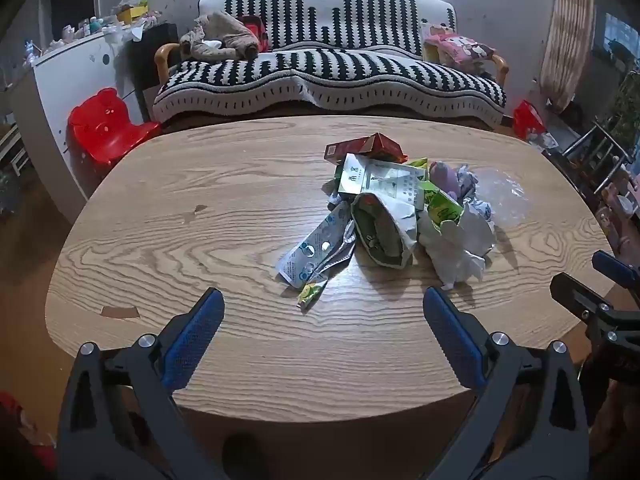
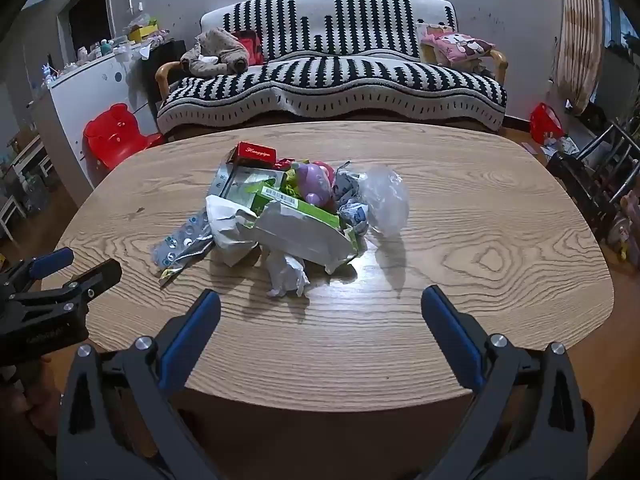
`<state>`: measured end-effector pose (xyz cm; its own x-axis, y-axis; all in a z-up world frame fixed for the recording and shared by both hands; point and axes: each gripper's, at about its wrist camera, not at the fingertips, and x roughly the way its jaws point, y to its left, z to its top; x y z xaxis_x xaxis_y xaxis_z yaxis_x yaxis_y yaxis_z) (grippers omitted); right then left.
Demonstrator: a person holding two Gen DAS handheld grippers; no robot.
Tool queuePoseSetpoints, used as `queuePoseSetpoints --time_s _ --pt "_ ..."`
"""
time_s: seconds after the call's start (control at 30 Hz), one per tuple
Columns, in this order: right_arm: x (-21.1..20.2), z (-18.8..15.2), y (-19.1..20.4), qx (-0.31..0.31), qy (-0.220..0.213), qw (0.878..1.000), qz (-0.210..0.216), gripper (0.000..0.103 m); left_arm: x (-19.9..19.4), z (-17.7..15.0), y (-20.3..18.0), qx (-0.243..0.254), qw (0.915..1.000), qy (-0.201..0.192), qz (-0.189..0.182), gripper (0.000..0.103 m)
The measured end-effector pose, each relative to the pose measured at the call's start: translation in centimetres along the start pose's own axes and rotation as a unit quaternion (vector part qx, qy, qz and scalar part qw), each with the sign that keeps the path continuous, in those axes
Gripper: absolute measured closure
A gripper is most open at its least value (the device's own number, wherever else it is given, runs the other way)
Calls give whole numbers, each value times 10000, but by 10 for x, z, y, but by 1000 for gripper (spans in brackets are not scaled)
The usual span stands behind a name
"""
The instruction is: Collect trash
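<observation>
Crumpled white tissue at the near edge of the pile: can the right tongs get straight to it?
Probably yes. The right tongs are open with bare table ahead, and the crumpled white tissue lies nearest, uncovered.

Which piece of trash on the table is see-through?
The crumpled clear plastic bag at the right edge of the trash pile on the wooden table. You can see the wood through it; everything else there is solid paper, card or foil.

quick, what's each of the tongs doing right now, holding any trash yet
Left tongs: open wide, empty, short of the trash pile on the table.
Right tongs: open wide, empty, also short of the pile.
</observation>
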<state>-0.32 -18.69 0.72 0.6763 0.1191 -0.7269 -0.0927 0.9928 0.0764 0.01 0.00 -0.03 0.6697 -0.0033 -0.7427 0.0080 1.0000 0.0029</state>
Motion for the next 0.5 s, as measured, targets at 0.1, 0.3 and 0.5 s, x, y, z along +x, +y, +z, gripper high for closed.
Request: queuePoseSetpoints --time_s 0.1,0.3,0.5 --pt "1 0 -1 0 -18 10000 8 6 0 0 0 -34 10000 -35 6 6" --pt "-3 0 7 -45 -18 10000 13 6 -5 6 7 -41 10000 -32 17 6" --pt "-5 1 11 -60 -7 10000 -12 6 -5 4 8 -78 10000 -35 -33 6"
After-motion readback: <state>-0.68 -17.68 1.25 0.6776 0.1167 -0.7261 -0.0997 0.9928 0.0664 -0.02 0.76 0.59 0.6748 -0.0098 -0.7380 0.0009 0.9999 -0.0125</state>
